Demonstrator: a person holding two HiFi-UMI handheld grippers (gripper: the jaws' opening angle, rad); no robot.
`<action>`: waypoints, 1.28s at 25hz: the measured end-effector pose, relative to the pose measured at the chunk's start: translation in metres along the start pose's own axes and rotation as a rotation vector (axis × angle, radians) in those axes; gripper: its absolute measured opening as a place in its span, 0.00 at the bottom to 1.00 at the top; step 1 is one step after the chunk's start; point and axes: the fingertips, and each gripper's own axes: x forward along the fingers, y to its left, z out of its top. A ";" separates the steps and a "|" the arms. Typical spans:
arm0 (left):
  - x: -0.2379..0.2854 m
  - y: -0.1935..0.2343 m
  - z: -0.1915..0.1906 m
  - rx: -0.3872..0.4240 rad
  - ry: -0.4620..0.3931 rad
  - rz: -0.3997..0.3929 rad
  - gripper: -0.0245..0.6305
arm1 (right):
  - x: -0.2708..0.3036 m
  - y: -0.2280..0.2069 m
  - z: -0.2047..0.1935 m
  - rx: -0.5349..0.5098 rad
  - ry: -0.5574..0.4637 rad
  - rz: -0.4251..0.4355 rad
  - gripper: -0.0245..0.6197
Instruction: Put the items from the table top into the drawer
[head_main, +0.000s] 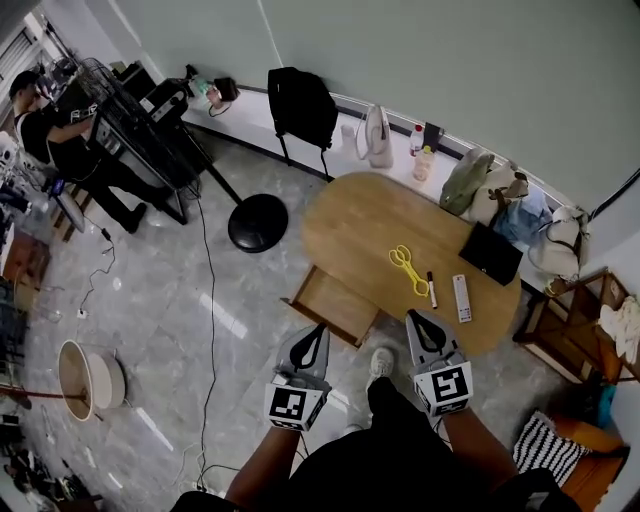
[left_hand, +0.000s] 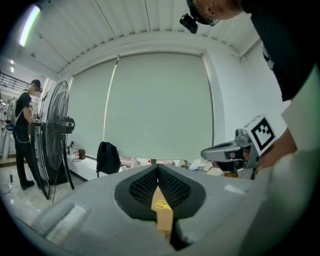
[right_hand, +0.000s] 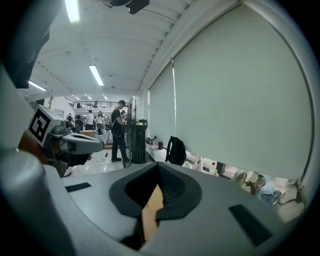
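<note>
The oval table (head_main: 350, 215) and its drawer (head_main: 335, 305) are light wood, smooth and matt. The floor (head_main: 170, 320) is grey stone-look tile, polished and glossy, with streaks of light reflected on it. The scissors (head_main: 408, 268) look like yellow plastic and the remote control (head_main: 461, 297) like white plastic. The left gripper (left_hand: 157, 172) and right gripper (right_hand: 159, 171) have matt grey plastic shells and black, finely ribbed pads (left_hand: 144, 187). The backpack (head_main: 300, 105) is black cloth.

The floor (head_main: 150, 330) is grey and shiny. A big pale blind (left_hand: 157, 105) covers the window. A black fan (left_hand: 64, 123) stands on the floor. Long lights (right_hand: 96, 75) glow on the ceiling.
</note>
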 end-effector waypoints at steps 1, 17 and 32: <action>0.014 0.004 0.001 0.002 0.008 -0.001 0.06 | 0.010 -0.010 -0.004 0.008 0.014 0.002 0.03; 0.155 0.033 -0.019 -0.020 0.097 -0.060 0.07 | 0.114 -0.095 -0.050 0.015 0.144 -0.021 0.03; 0.224 0.073 -0.130 -0.042 0.193 -0.231 0.06 | 0.194 -0.114 -0.176 0.039 0.370 -0.074 0.04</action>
